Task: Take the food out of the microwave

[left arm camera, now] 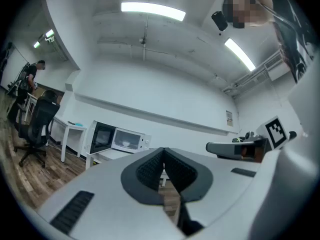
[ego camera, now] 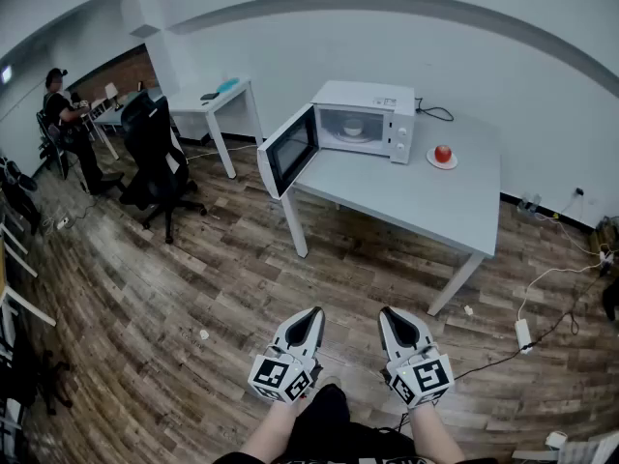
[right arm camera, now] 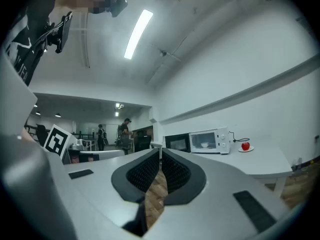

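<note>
A white microwave (ego camera: 366,119) stands on a grey table (ego camera: 426,196) with its door (ego camera: 288,150) swung open to the left. Inside it sits a small white bowl (ego camera: 353,130), seen also as the bowl (right arm camera: 204,145) in the right gripper view. A red apple (ego camera: 443,153) rests on a white plate to the microwave's right. My left gripper (ego camera: 311,315) and right gripper (ego camera: 388,314) hang side by side low in the head view, far from the table, both shut and empty. The microwave (left arm camera: 127,139) is small and distant in the left gripper view.
Wooden floor lies between me and the table. A black office chair (ego camera: 157,158) and a white desk (ego camera: 218,104) stand at the left. A person (ego camera: 60,104) is at the far left. Cables and a power strip (ego camera: 523,333) lie on the floor at the right.
</note>
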{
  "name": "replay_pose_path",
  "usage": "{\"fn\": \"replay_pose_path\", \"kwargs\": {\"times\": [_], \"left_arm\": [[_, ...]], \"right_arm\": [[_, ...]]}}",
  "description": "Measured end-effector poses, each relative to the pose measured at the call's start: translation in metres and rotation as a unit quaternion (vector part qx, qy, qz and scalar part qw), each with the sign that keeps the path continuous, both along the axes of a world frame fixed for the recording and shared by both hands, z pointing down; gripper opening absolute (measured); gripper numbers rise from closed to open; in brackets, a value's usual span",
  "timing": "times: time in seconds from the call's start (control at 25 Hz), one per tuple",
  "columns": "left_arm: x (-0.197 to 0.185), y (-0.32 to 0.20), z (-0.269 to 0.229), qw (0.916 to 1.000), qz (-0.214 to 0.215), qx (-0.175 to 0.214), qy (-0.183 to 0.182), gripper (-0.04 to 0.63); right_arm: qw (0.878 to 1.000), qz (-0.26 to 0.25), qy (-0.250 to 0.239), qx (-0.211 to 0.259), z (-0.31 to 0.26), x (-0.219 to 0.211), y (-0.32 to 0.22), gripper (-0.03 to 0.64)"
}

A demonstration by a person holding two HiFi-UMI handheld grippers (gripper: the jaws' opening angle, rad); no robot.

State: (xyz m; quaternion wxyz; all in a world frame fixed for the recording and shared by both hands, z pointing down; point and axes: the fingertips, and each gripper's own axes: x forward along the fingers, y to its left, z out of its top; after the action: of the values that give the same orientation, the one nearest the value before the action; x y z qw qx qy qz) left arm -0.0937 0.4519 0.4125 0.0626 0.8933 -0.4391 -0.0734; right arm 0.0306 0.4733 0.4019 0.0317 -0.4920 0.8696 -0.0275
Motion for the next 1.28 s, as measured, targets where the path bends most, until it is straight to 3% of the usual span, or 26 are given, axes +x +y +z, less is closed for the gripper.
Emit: {"fn": "replay_pose_path", "kwargs": {"times": [0.52, 1.28], "left_arm": [[0.018, -0.086, 0.009, 1.0000, 0.006, -0.001, 0.005, 0.009], [0.009, -0.248, 0.016, 0.9996, 0.023, -0.015, 0.004, 0.009]], "right_arm": [[1.000, 0.011, 0.003, -0.003, 0.007, 0.014, -0.081, 0.040], [1.000, 0.009, 0.015, -0.025, 0.018, -0.010, -0.241, 0.040]]}}
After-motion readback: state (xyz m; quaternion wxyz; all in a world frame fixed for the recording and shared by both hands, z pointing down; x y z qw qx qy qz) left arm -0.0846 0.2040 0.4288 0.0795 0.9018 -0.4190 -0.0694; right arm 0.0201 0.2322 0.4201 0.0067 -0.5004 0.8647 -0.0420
